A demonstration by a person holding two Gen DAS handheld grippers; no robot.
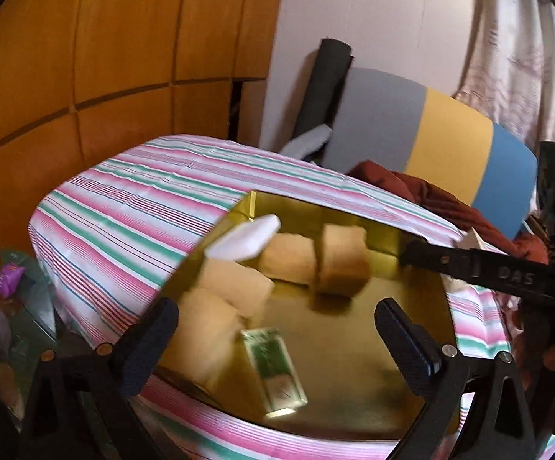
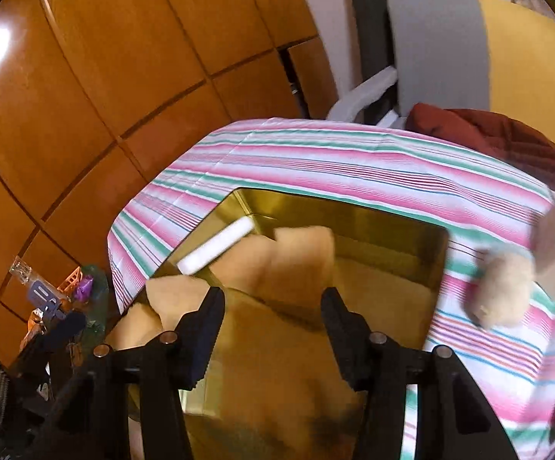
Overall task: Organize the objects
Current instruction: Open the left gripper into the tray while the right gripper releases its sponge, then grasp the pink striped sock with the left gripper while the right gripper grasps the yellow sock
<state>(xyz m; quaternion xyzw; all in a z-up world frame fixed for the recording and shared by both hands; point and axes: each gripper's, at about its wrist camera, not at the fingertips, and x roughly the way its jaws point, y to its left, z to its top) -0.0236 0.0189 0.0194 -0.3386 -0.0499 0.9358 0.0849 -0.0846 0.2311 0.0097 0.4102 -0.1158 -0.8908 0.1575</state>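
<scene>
Mostly blurred: sponges [image 1: 289,260] in gold tray [image 1: 354,345]; R gripper [image 2: 273,306] view smeared.

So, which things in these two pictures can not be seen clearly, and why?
- Green packet, left wrist view: print blurred, unreadable.
- Gold tray, right wrist view: near part covered by the right gripper.
- Beige objects on striped cloth, right wrist view: motion blur; identity unclear.
- Left gripper: fingers wide apart, nothing between them.

You've got one gold tray [image 1: 423,364] holding four tan foam blocks [image 1: 342,264], one white eraser-like bar [image 1: 245,243] and one green-labelled box [image 1: 273,372]. Outside it on the striped cloth [image 2: 316,161]: one more tan piece [image 2: 503,291], blurred.
</scene>
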